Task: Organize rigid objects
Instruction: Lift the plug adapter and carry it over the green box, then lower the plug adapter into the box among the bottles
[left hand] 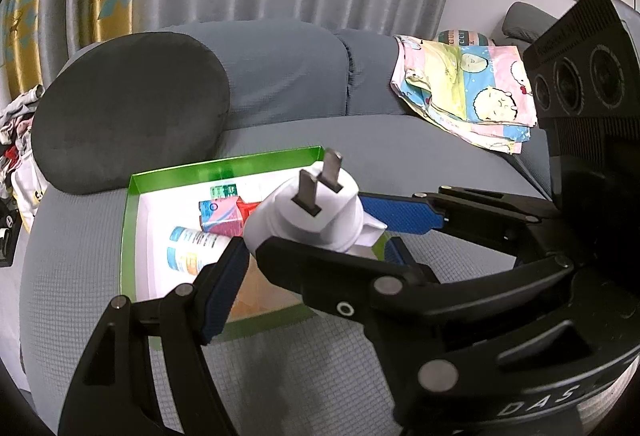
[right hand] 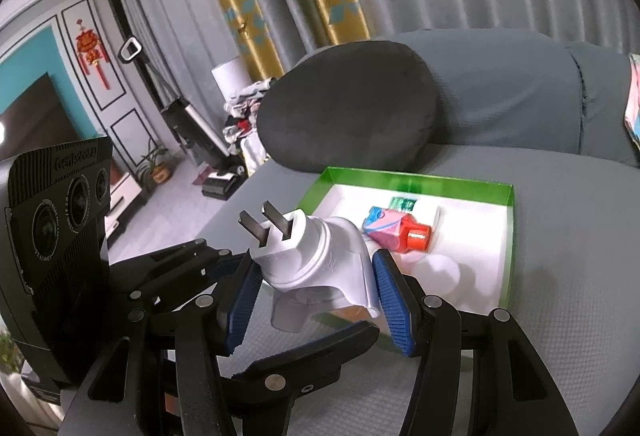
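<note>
The left gripper sits spread wide beside the white plug adapter, gripping nothing. The right gripper clamps the adapter, prongs up, near the green tray on the sofa. The placing step seems underway; next, it likely carries the adapter over the rim and releases.

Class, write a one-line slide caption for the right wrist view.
Right gripper clamps a white plug adapter, prongs up, beside a green tray on the sofa.

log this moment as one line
right tool: shut on plug | left tool: open around plug | plug: above sofa, near green box | box: bottles inside
</note>
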A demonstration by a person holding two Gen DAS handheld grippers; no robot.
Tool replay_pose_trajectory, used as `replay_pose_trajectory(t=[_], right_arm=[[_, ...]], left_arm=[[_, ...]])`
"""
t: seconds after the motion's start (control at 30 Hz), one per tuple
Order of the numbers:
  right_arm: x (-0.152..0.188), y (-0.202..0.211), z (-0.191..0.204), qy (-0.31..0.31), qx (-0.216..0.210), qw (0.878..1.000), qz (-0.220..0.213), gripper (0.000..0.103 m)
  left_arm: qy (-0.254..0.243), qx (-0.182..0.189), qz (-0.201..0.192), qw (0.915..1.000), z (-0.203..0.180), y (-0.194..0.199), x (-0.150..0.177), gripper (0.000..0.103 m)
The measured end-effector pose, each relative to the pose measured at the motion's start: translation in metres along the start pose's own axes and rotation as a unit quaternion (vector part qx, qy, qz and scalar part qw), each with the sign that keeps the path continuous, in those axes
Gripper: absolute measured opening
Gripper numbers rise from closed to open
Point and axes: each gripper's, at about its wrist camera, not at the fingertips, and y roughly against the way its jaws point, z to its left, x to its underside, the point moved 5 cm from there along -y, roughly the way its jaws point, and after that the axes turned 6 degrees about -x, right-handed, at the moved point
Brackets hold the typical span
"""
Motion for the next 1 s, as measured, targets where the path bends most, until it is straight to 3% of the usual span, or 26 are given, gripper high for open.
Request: replay_pose_trajectory(t=[0.47, 1.0], right_arm=[[-0.021, -0.013, -0.025, -0.004, 0.004, 1.0, -0.004, 0.058], [-0.015, -0.044, -0.051, -0.024, 0.001, 1.0, 0.02, 0.058]], left_arm=[[0.003, 0.003, 0.009, 1.0, 0.005, -0.023, -0.022, 0.069], [0.013, 0.01, 0.043, 0.9989, 0.019, -0.062, -0.015, 0.069]])
